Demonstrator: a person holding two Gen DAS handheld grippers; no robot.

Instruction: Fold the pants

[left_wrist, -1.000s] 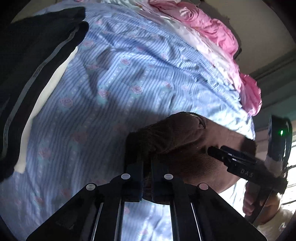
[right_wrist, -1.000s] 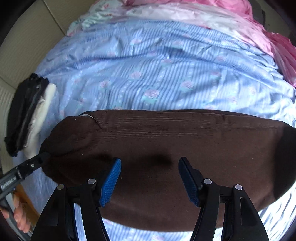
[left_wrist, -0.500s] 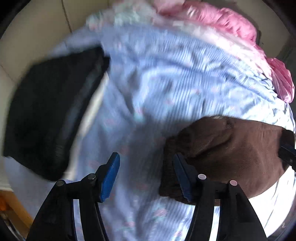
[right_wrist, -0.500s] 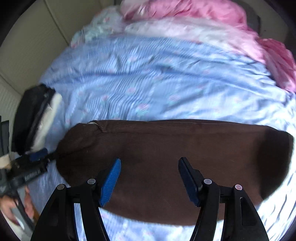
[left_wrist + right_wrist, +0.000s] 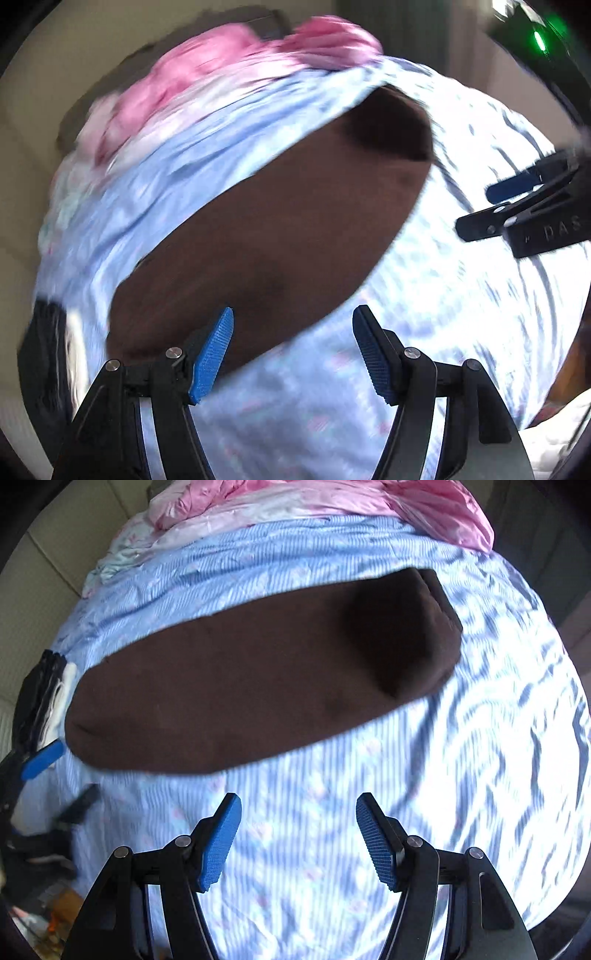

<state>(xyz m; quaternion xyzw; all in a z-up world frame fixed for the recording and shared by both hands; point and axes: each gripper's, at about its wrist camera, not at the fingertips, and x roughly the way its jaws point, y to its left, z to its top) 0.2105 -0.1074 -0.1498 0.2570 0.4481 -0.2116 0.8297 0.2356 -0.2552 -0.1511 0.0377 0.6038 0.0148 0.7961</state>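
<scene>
Pants: brown pants [image 5: 258, 679] lie folded in a long band across the middle of the blue striped sheet [image 5: 332, 812], held by nothing.
Left gripper [image 5: 291, 350]: jaws opening, nothing between them.
Right gripper [image 5: 297, 836]: jaws apart, empty.
Left view only: green light [image 5: 539, 38], upper right.
Right view only: floor clutter [image 5: 44, 915], lower left.
Around: pink bedding [image 5: 369, 502] at top; black clothes [image 5: 33, 701] at left edge.

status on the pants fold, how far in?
Done: the brown corduroy pants lie as one long flat band on the blue striped bedsheet. In hand: nothing. The left tongs are opening and empty; the right tongs are open over bare sheet. Left: probably folding the band shorter.
</scene>
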